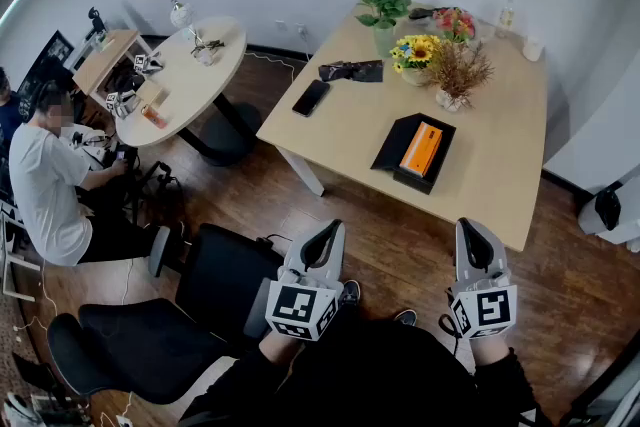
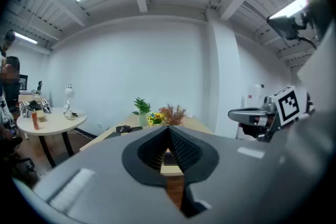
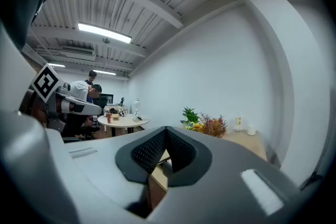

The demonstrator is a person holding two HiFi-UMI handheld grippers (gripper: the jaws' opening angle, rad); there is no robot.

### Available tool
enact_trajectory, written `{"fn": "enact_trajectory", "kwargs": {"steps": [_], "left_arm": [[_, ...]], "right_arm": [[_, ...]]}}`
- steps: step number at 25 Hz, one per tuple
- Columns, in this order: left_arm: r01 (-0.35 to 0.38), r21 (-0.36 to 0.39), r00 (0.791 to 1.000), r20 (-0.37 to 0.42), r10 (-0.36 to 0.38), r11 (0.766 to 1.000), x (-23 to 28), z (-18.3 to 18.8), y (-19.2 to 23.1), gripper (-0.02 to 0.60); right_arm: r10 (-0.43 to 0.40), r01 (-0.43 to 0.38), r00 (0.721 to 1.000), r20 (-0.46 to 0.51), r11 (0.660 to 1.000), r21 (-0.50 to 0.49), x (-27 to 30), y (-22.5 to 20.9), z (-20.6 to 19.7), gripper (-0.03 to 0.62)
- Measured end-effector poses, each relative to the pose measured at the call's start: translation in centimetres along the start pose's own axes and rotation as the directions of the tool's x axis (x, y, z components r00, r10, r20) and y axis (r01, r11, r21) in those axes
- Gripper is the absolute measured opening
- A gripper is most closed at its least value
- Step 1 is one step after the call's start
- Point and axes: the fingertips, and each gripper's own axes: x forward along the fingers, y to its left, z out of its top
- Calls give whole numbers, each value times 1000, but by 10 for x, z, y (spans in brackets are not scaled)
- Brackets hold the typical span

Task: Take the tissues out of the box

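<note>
Left gripper (image 1: 322, 240) and right gripper (image 1: 473, 243) are both held low in front of the person, over the dark wood floor (image 1: 400, 245). Both are short of the light wooden rectangular table (image 1: 500, 185) and touch nothing.

Left gripper: jaws pressed together, tips meeting, nothing between them. Right gripper: same, jaws together and empty. The two sit side by side and well apart, and each shows at the edge of the other's gripper view.

The task's thing is a flat black open box (image 1: 398, 143). It lies on the near half of the rectangular table, angled, with an orange rectangular pack (image 1: 421, 149) inside it. The box is well apart from both grippers, ahead and between them. No loose tissue shows outside it.

Also on that table:
- black phone (image 1: 311, 97), near the left edge
- dark flat item (image 1: 352, 70) behind the phone, can't tell what it is
- green leafy plant in a vase (image 1: 381, 5), at the far left corner
- sunflower bunch (image 1: 415, 48), just beside the dried brown bouquet (image 1: 460, 67)
- pink flowers (image 1: 455, 20), behind those two
- small white cup (image 1: 532, 48), at the far right

To the left, a round light table (image 1: 190, 80) holds small clutter. A seated person in a white shirt (image 1: 40, 190) is beside it. A black office chair (image 1: 215, 290) stands just left of the left gripper.
</note>
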Motion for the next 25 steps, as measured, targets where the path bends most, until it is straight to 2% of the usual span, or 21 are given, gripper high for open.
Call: {"fn": "enact_trajectory", "kwargs": {"steps": [8, 12, 16, 22, 24, 25], "left_arm": [[67, 45, 997, 28, -68, 997, 52, 22, -48, 9], [98, 63, 995, -1, -98, 993, 79, 18, -47, 9], [141, 50, 989, -56, -138, 989, 119, -7, -31, 9], [229, 7, 966, -122, -226, 973, 185, -31, 3, 9], [274, -14, 949, -159, -273, 961, 207, -40, 11, 9], [307, -29, 933, -188, -307, 951, 217, -47, 13, 9]], "right_arm": [[-15, 15, 1000, 9, 1000, -13, -8, -58, -4, 11], [-43, 43, 999, -25, 999, 8, 3, -75, -16, 11], [-62, 62, 996, -65, 998, -2, 34, -86, -30, 12], [-86, 87, 975, -206, 996, -5, 95, -102, -56, 23], [-70, 75, 962, -264, 997, 9, 115, -107, -66, 39], [-61, 69, 957, -284, 997, 19, 124, -109, -70, 49]]}}
